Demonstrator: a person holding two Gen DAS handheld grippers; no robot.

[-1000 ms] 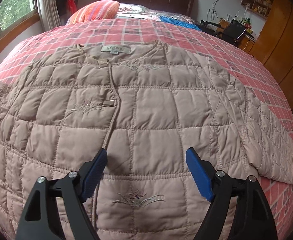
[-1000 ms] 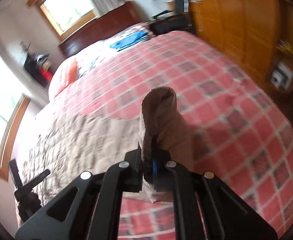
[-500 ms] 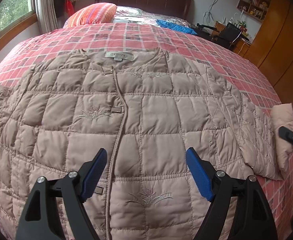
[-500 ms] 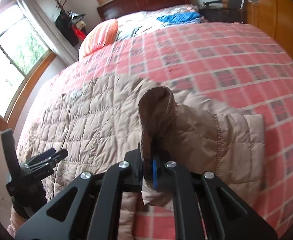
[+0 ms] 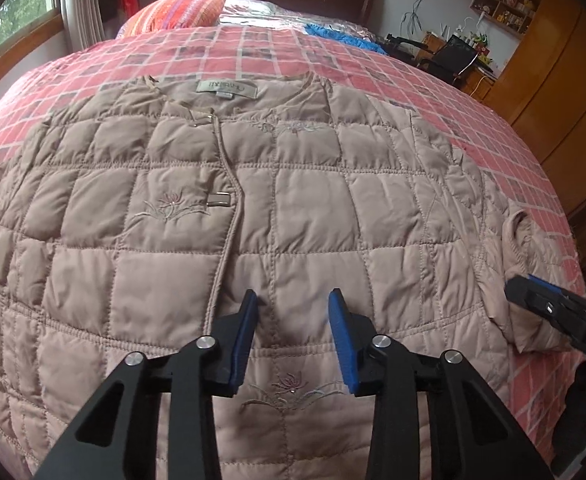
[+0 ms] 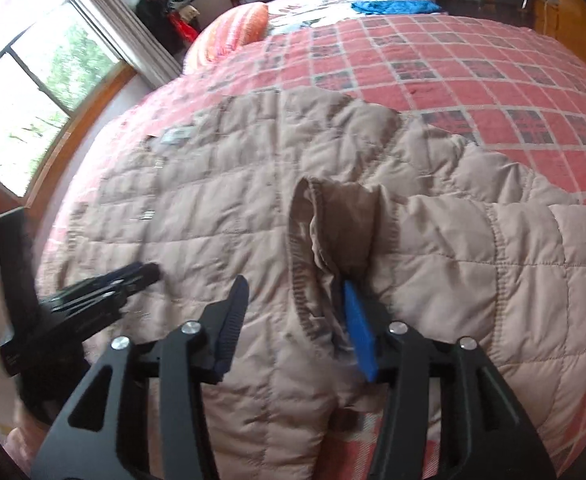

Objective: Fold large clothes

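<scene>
Lying flat on the bed (image 5: 433, 80), the quilted jacket (image 5: 313, 216) sits under both spread grippers: left gripper (image 5: 293, 312), right gripper (image 6: 293, 300).

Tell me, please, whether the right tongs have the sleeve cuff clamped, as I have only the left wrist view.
Observer: No, the right tongs stand open. The sleeve cuff sits loose between the fingers, against the blue pad.
Operator: How does the sleeve lie?
Observer: The sleeve is doubled back toward the body of the jacket, with the cuff's opening facing up.
Operator: Are my left tongs near that cuff?
Observer: No. From the right wrist view the left tongs are over the jacket's front, well apart from the cuff.
</scene>
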